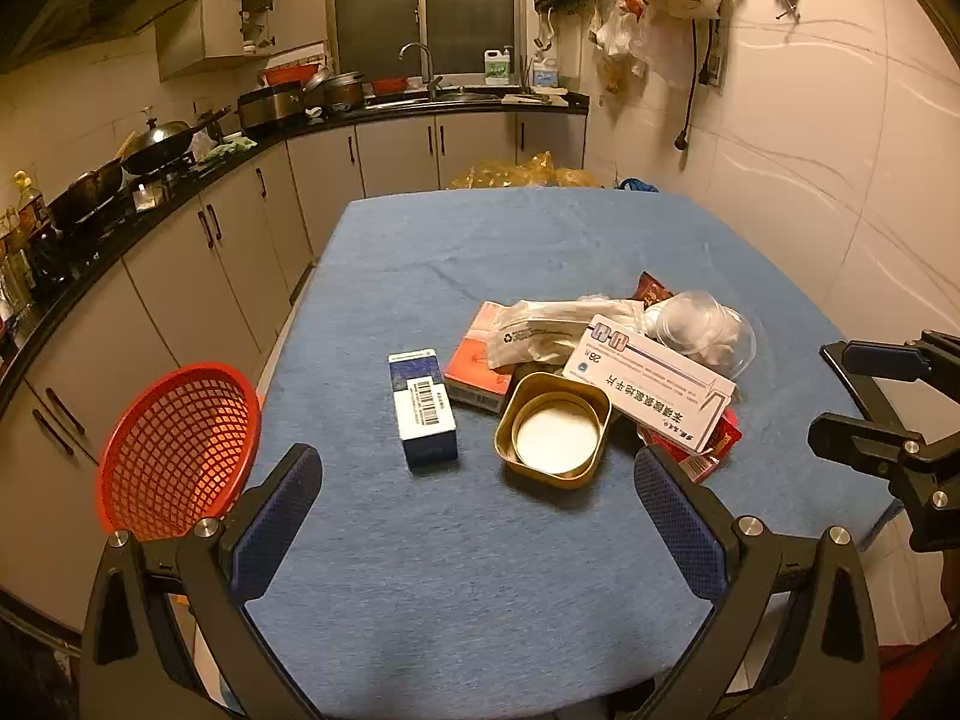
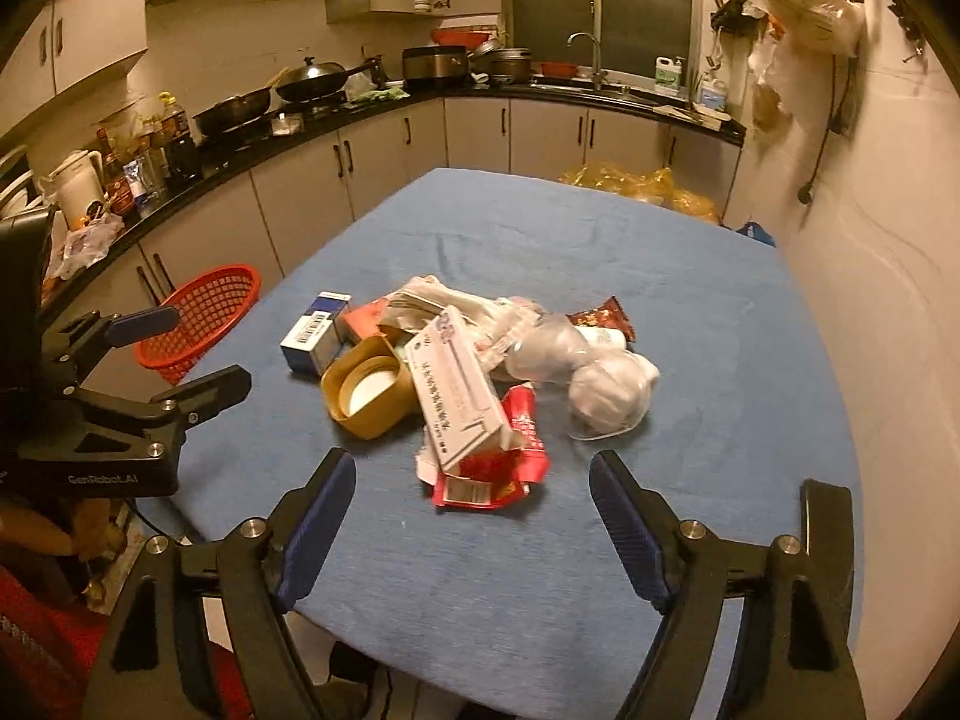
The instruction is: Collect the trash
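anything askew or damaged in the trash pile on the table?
Yes. The long white box lies tilted, propped on the gold tin and the red wrapper, and its near end flap is torn open. The clear plastic cup lies on its side. Nothing looks spilled on the blue tablecloth.

Left gripper [image 1: 478, 483]: black angular frame, two fingers [image 1: 277, 516] faced with dark blue textured pads, round silver screw heads at the pivots. Triangular cut-outs in the finger bases. White lettering "GenRobot.AI" on its black body, seen from the right wrist view.

Right gripper [image 2: 472, 513]: same build, black frame, blue ribbed pads [image 2: 630, 534], silver screws. Red garment with a patterned edge at lower left of the right wrist view.
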### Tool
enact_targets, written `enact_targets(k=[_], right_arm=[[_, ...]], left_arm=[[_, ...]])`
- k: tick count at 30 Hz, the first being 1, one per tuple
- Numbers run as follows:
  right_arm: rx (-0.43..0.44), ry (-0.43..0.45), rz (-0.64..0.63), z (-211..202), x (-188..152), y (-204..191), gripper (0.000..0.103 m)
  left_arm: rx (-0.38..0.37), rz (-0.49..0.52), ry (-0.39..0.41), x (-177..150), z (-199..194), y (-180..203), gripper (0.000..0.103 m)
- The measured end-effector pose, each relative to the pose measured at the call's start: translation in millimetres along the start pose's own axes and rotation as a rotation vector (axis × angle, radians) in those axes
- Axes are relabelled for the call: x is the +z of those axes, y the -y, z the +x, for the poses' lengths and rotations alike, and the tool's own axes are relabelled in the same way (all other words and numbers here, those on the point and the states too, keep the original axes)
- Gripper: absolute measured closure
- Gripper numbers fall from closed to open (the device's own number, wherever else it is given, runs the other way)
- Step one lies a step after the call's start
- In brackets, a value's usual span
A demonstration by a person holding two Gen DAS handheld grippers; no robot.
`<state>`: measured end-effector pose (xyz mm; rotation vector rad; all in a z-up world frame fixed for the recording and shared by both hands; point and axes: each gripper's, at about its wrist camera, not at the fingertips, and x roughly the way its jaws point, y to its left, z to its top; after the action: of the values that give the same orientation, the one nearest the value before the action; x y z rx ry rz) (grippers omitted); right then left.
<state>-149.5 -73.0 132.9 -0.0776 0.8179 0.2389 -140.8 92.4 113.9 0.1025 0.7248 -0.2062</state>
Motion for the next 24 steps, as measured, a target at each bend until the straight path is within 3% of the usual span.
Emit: enact_targets(k=[24], right_arm=[[0.076, -0.012, -0.029, 9, 11, -17, 0.025]], left_arm=[[0.008, -0.013, 0.011, 4, -9, -14, 0.0]])
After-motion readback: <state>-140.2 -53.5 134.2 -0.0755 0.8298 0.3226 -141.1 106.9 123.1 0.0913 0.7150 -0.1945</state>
